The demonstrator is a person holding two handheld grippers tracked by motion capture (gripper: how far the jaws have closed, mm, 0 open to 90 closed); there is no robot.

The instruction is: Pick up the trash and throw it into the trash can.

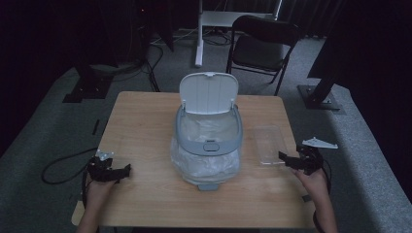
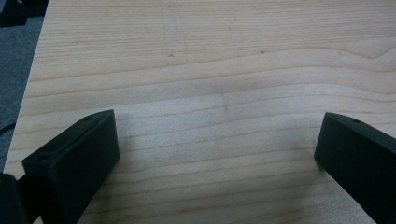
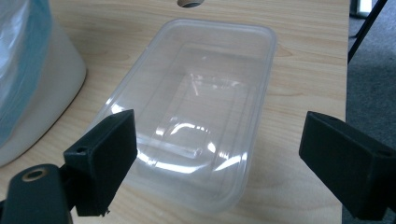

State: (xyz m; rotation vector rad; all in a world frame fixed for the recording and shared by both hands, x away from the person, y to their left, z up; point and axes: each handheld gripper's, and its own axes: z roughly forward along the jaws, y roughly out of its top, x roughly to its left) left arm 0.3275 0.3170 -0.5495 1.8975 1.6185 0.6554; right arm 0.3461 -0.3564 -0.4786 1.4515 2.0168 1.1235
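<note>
A small grey and white bin (image 1: 208,141) stands in the middle of the wooden table (image 1: 145,116), its lid (image 1: 209,92) flipped up and a clear plastic liner inside. To its right lies an empty clear plastic container (image 1: 268,144) (image 3: 196,107). My right gripper (image 1: 286,158) (image 3: 219,154) is open just behind the container's near end, jaws spread wider than the container. My left gripper (image 1: 125,170) (image 2: 219,149) is open over bare wood near the table's front left, holding nothing.
A black folding chair (image 1: 262,46) and a white stand (image 1: 199,34) sit on the carpet behind the table. Dark stand bases (image 1: 85,90) (image 1: 318,97) flank it. Cables (image 1: 63,165) trail off the left side. The bin's white side (image 3: 42,93) lies left of the container.
</note>
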